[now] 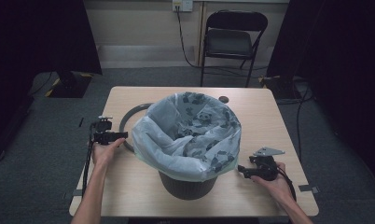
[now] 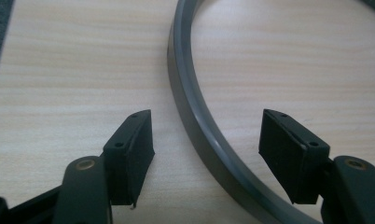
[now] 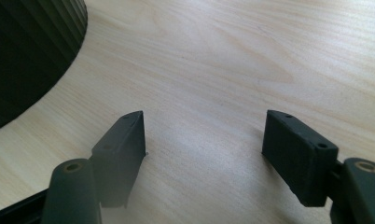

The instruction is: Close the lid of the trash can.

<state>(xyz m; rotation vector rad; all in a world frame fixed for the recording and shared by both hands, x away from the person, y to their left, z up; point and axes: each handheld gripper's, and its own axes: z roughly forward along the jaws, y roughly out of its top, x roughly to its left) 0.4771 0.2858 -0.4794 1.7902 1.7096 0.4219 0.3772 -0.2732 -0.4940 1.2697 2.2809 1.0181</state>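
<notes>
A dark ribbed bin stands in the middle of the wooden table, lined with a white bag printed with dark figures, its edge folded over the rim. A grey ring lies flat to the left of the bin, partly hidden behind the bag. My left gripper rests low on the table, pointing right at the ring. In the left gripper view its jaws stand open with the ring's arc passing between them, untouched. My right gripper lies at the bin's right; it is open over bare wood, with the bin's wall beside it.
A black folding chair stands on the carpet behind the table. A small round hole sits near the table's far edge. Cables run along the floor at the right. Bare wood lies in front of the bin and along both sides.
</notes>
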